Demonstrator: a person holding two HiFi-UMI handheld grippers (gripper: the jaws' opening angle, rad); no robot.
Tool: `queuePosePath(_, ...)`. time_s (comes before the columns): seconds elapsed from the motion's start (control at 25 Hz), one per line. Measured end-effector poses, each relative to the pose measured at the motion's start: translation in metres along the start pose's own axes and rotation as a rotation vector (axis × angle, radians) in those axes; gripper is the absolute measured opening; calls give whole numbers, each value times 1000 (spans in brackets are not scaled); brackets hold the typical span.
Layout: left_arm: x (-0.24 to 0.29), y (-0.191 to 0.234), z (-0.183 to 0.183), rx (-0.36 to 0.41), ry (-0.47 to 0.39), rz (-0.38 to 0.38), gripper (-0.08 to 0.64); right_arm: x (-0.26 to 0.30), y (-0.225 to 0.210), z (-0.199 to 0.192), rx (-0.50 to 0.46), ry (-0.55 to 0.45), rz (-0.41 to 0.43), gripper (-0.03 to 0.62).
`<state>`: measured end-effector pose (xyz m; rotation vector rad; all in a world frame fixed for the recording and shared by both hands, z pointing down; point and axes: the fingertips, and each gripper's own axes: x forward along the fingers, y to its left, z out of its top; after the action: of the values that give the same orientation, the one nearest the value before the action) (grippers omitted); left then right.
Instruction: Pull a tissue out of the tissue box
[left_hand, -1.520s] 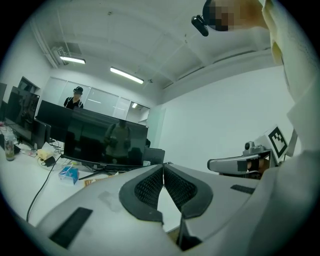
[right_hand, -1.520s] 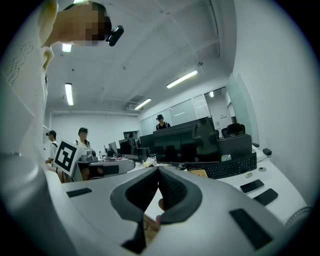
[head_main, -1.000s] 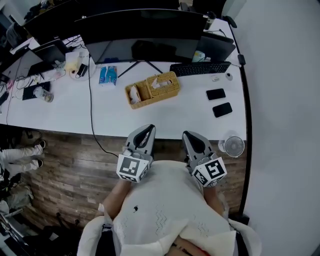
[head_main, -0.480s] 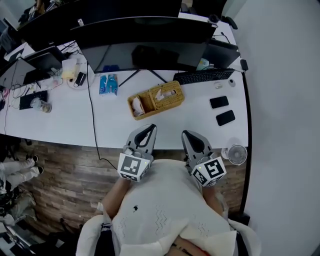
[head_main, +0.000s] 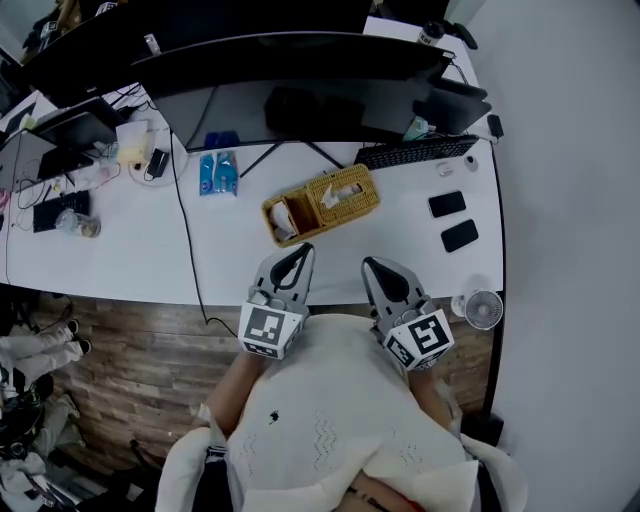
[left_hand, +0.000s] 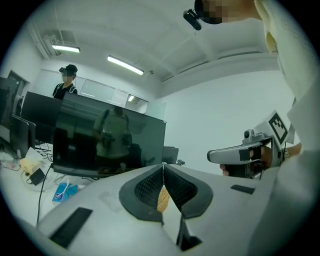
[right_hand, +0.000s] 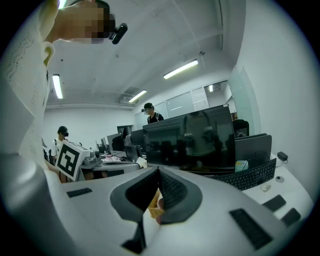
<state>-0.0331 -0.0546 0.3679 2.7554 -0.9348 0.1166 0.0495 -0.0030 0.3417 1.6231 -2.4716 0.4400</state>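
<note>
- Left hand-held gripper (head_main: 297, 252): jaws together, nothing between them. In its own view the tips meet (left_hand: 163, 165), and a sliver of woven wicker shows through the gap below them.
- Right hand-held gripper (head_main: 373, 264): jaws together as well, tips touching (right_hand: 159, 170), empty. It is level with the left one, the two side by side in front of the person's chest.
- Tissue box (head_main: 355, 207): a wicker holder lying at a slant on the tabletop (head_main: 120, 250), straight ahead of both hand-held grippers. It spans roughly from ahead of one tip to ahead of the other, near but not touched.
- Tissue (head_main: 335, 193): a white tuft standing out of the slot on top, beyond the left tip and a little to its right. It has not been pulled.
- Change over the last second: both hand-held grippers have advanced together toward the tabletop. Their tips were short of its near edge and now reach it, and the box that was well ahead now sits close in front. The jaws stayed closed throughout.
- Bearing on the task: judged an approach only. One pair of jaws would have to open before it could nip the tuft.
- Also ahead and to the right of the right hand-held gripper: two phones (head_main: 446, 204) and a keyboard (head_main: 415, 152), neither disturbed.
</note>
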Motion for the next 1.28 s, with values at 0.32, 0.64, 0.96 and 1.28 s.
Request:
queuePosePath(0.32, 10, 17, -16, -21, 33, -24, 18, 11, -5, -10, 13, 46, -33, 2)
queuePosePath(0.64, 23, 25, -22, -29, 39, -41, 18, 18, -8, -5, 25, 41, -56, 2)
queuePosePath(0.96, 33, 27, -39, -38, 78, -39, 18, 11, -14, -17, 49, 60, -74, 2)
queuePosePath(1.28, 49, 27, -66, -21, 134, -23, 18, 12, -28, -29, 65, 96, -74, 2)
